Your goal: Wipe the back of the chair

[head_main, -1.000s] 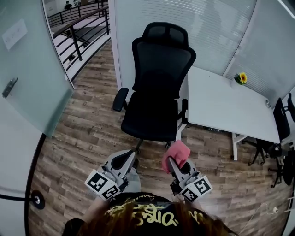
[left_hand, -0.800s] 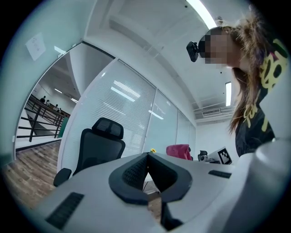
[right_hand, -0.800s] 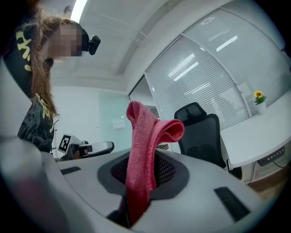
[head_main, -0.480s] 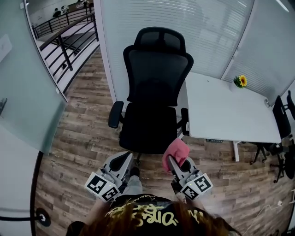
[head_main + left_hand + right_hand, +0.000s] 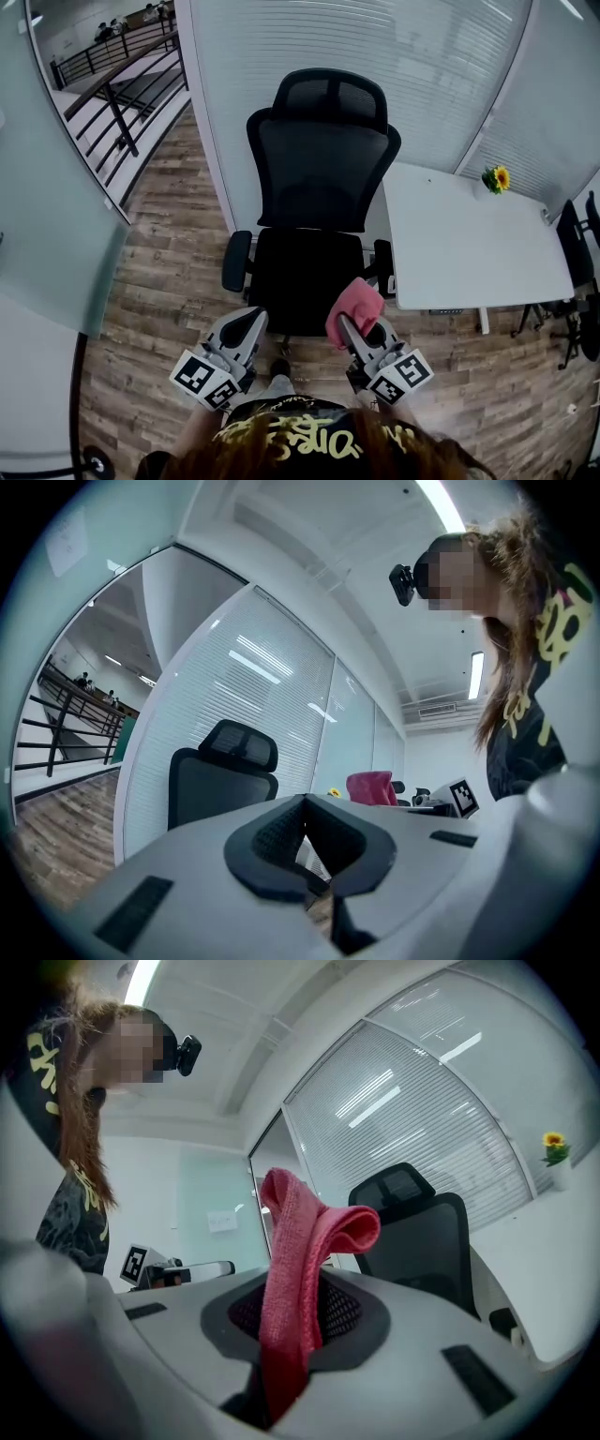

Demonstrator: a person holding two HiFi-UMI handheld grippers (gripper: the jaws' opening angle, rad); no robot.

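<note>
The black mesh office chair with a headrest (image 5: 319, 178) stands in front of the person, against the wall of white blinds (image 5: 422, 66) and just beside the white table (image 5: 469, 253). Its seat points toward the person, and its backrest stands upright with the long axis vertical. The right gripper (image 5: 353, 326) clamps its jaws on a pink folded cloth (image 5: 356, 302). The cloth runs along the jaws, and its free end bends over at the top (toward the chair, in the right gripper view). The left gripper (image 5: 246, 323) has its jaws pressed together and empty. Both grippers point at the chair's seat.
</note>
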